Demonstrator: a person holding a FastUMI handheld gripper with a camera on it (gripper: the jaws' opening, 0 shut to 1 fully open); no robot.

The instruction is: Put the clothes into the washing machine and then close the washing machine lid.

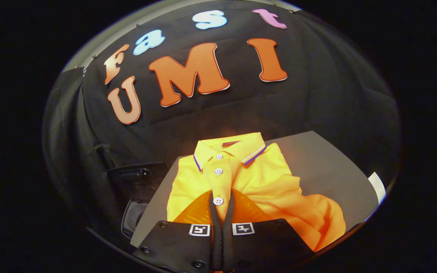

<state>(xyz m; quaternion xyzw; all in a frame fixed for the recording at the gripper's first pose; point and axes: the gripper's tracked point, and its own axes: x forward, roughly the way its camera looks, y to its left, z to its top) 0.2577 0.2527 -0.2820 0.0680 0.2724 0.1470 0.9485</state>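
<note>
Booth dim overall; strongest light falls on yellow shirt [241,178], which glows bright, nearly overexposed on chest. Desk [324,163] lit evenly, grey, darker toward left near corner. Cloth wall fades to deep shadow at both sides. Fisheye bends desk edges and wall into curves. Focus sharp on shirt buttons; jaws, nearly touching, slightly soft up close.

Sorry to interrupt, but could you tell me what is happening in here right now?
A person is working a handheld tool over a folded yellow polo shirt lying on a grey table. The tool's two fingers are nearly together at the shirt's button placket, near the lowest button; whether they pinch the fabric is unclear. A dark appliance, possibly the washing machine, sits just off the table, beside the shirt. The shirt is not yet in it.
</note>
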